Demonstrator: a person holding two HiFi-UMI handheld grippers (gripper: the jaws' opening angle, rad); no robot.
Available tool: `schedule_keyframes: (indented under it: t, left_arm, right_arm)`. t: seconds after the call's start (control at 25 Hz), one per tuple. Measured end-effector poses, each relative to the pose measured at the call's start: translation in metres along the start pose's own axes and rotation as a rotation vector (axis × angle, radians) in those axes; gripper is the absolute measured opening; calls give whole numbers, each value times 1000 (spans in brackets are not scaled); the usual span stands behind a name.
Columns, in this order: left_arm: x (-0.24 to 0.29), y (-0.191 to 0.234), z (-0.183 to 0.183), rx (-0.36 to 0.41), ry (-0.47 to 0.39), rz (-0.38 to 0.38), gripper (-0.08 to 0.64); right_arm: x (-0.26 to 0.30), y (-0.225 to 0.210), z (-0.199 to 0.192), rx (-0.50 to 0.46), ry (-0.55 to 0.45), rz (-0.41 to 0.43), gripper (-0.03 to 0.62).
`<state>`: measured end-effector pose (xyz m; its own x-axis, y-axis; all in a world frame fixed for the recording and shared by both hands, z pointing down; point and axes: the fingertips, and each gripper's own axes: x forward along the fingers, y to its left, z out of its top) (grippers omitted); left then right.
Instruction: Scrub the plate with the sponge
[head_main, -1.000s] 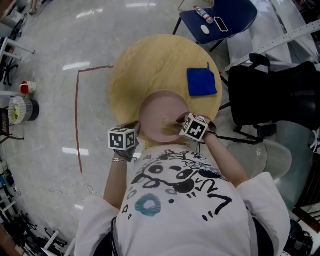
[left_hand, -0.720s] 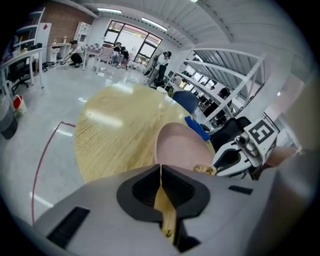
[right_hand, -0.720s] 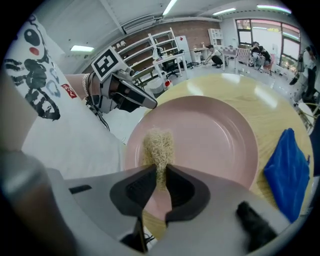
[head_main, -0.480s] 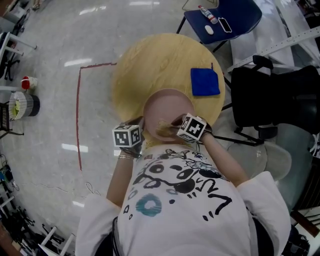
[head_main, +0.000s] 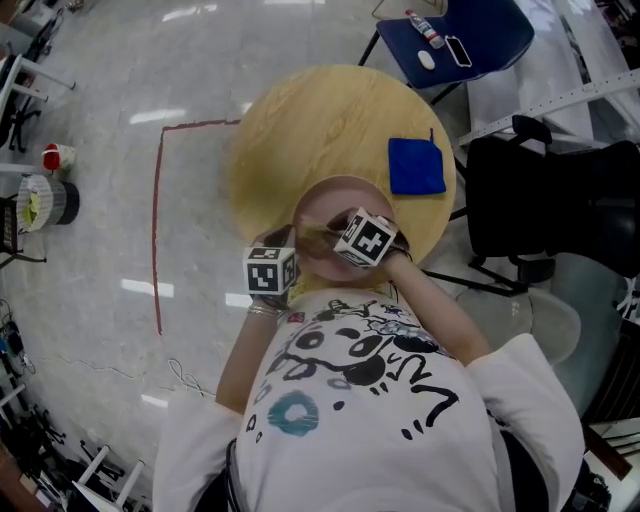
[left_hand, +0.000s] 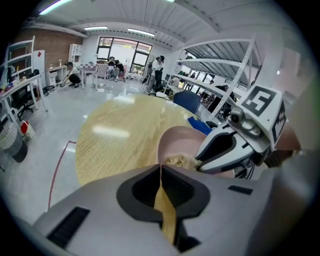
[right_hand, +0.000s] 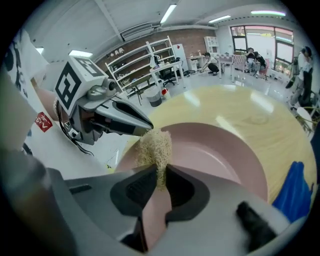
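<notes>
A pink plate (head_main: 335, 198) lies at the near edge of the round wooden table (head_main: 320, 120). My right gripper (head_main: 320, 240) is shut on a beige fibrous sponge (right_hand: 155, 147), and the sponge rests on the plate's (right_hand: 215, 150) near-left part. My left gripper (head_main: 295, 245) is shut, with its tips at the plate's left rim, just beside the sponge (left_hand: 177, 161). In the right gripper view, the left gripper (right_hand: 146, 129) points at the top of the sponge. In the left gripper view, the right gripper (left_hand: 200, 162) hangs over the plate (left_hand: 182, 140). Whether the left tips pinch the rim is hidden.
A folded blue cloth (head_main: 416, 165) lies on the table to the right of the plate. A blue chair (head_main: 455, 35) with small items stands beyond the table. A black chair (head_main: 560, 200) stands at the right. A red line (head_main: 157, 220) marks the floor at the left.
My right gripper has slid left across the plate with the sponge in it. The left gripper has shifted slightly right, closer to the plate's rim.
</notes>
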<state>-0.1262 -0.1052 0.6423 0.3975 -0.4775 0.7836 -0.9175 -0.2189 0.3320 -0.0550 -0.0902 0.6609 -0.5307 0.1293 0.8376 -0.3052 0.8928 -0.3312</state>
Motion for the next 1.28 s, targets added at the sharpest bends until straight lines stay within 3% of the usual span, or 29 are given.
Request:
schedule_keyframes:
  t: [0.2, 0.48, 0.8, 0.92, 1.08, 1.28]
  left_arm:
    - [2, 7, 10, -4, -8, 3, 25]
    - [6, 2, 12, 3, -4, -5, 25]
    - [8, 3, 11, -6, -11, 5, 25]
    - [4, 4, 13, -13, -20, 24, 25]
    - [-5, 1, 18, -19, -37, 2, 26]
    - [5, -8, 3, -19, 49, -59, 26]
  right_arm:
    - [-4, -28, 17, -14, -7, -58, 66]
    - [-22, -81, 27, 76, -63, -194, 58]
    - [-53, -123, -2, 210, -65, -335, 55]
    - [-71, -123, -13, 209, -53, -379, 55]
    - [-78, -96, -12, 143, -70, -345, 54]
    - [-46, -52, -7, 55, -18, -214, 54]
